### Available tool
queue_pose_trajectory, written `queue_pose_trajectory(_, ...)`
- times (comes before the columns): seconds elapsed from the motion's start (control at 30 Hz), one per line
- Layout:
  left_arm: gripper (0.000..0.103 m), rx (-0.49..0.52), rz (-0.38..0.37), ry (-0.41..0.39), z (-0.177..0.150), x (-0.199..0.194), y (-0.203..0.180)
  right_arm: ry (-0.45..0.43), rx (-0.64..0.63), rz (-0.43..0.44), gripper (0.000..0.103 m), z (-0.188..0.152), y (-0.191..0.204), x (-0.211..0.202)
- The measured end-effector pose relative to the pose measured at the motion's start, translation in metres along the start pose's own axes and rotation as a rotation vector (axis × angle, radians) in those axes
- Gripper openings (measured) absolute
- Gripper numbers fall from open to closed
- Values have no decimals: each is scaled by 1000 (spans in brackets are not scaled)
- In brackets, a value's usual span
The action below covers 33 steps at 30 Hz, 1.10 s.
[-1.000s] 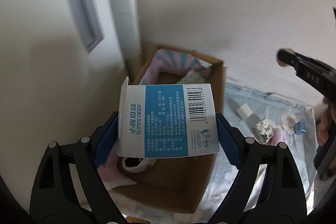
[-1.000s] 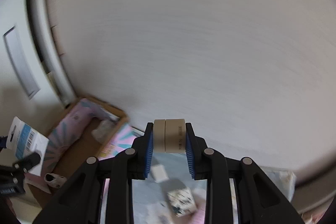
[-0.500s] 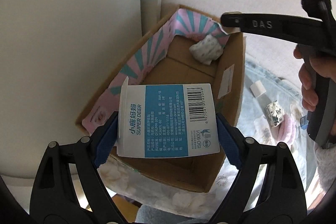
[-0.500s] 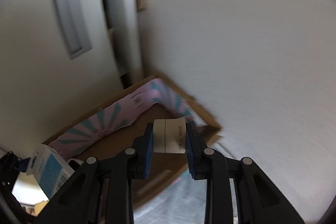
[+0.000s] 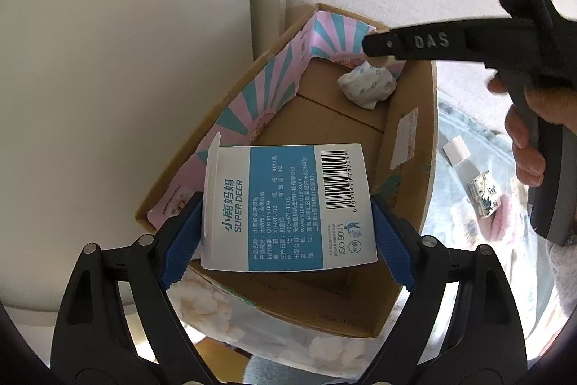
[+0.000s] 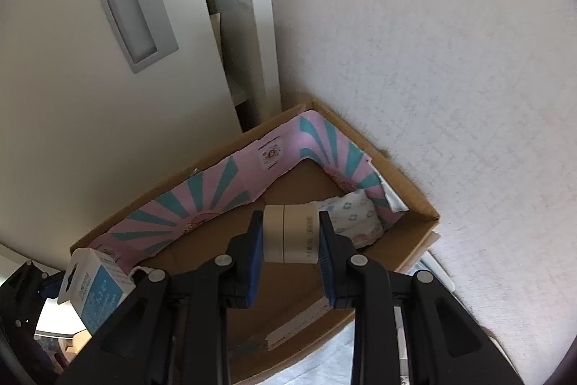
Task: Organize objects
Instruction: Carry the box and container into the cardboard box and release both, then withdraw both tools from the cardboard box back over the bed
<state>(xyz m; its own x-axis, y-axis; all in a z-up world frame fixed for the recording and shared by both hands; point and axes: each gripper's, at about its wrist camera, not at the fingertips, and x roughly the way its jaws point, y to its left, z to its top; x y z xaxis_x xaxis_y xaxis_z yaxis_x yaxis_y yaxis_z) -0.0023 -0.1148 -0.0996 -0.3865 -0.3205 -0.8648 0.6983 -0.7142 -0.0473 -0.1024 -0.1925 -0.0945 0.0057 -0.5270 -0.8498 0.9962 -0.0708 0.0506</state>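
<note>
My left gripper (image 5: 285, 237) is shut on a white and blue carton (image 5: 288, 204) printed SUPER DEER, held over the near end of an open cardboard box (image 5: 411, 168). The same carton (image 6: 97, 287) shows at the lower left of the right wrist view. My right gripper (image 6: 290, 237) is shut on a small beige round jar (image 6: 290, 233), held above the box's floor (image 6: 288, 287). A pink and teal striped sheet (image 6: 216, 193) lines the box's far walls. A white patterned packet (image 5: 368, 85) lies in the far corner.
The box stands in a corner between a white wall (image 6: 432, 60) and a cabinet door with a recessed handle (image 6: 133, 6). On a floral cloth (image 5: 468, 139) to the right lie a white block (image 5: 456, 150) and a small patterned box (image 5: 485, 197). A hand (image 5: 530, 139) grips the right tool.
Both grippers came down and in over the box, which now looks larger. The right gripper swung from the cloth side to above the box's far corner. Both grips stayed the same.
</note>
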Motion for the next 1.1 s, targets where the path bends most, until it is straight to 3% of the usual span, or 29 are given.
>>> queue_pose_trajectory(0.03,88,10,-2,7,1,1,-1,5,5,6,25,1,0,2)
queue_pose_trajectory(0.07,99,-56,35,17,1,4,-2,16,13,23,26,2,-1,5)
queue_pose_trajectory(0.1,103,-54,31,21,2,6,-2,21,19,33,31,2,-1,6)
queue_pose_trajectory(0.17,103,-58,17,5,3,6,-3,20,41,42,72,3,-4,8)
queue_pose_trajectory(0.23,103,-61,1,-2,4,3,-3,1,64,43,83,3,-7,5)
queue_pose_trajectory(0.47,103,-58,-31,2,6,0,-2,-7,89,13,83,0,-13,-7)
queue_pose_trajectory(0.8,103,-41,-6,-6,8,-13,-4,-25,133,10,83,-8,-16,-28)
queue_pose_trajectory(1.1,103,10,-26,-53,20,-45,-15,-98,182,-21,83,-13,-28,-77)
